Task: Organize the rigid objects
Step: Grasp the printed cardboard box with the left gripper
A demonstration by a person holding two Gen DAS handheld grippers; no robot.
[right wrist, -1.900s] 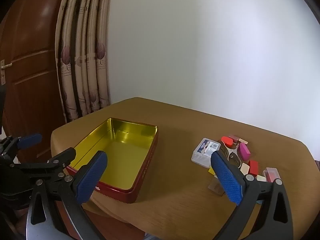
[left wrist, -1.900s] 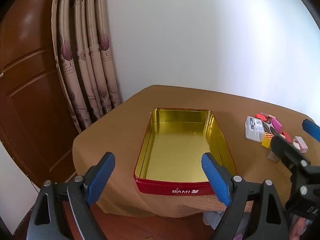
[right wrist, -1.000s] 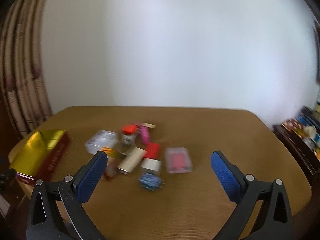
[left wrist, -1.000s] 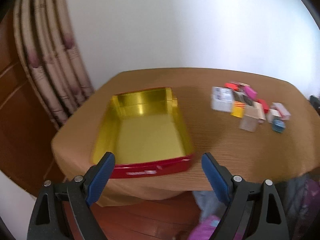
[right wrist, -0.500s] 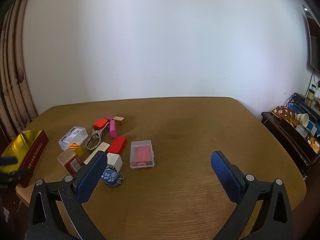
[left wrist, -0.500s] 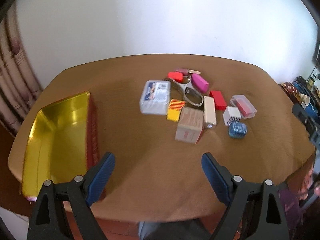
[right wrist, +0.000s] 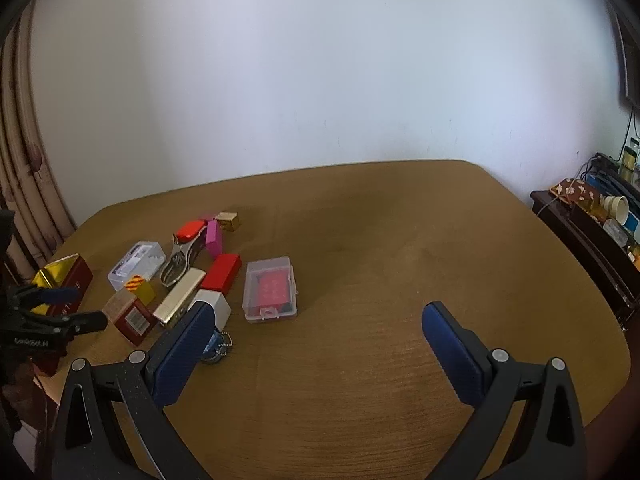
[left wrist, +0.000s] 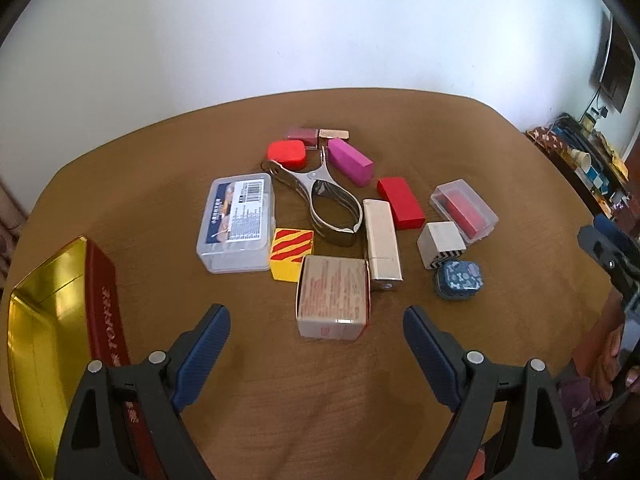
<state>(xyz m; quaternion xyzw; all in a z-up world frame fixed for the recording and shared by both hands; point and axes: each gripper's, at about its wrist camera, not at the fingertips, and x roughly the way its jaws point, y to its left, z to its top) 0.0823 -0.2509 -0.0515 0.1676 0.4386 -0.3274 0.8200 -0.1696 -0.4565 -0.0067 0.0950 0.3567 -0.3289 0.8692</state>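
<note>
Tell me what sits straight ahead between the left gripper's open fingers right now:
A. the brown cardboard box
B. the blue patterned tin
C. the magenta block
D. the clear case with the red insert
A: in the left wrist view the brown cardboard box lies centred just beyond the open left gripper, nearest of the pile.

We see open bench (right wrist: 400, 280) to the right; clustered small boxes (left wrist: 332, 308) and a tin (left wrist: 100, 280) crowd the left.
</note>
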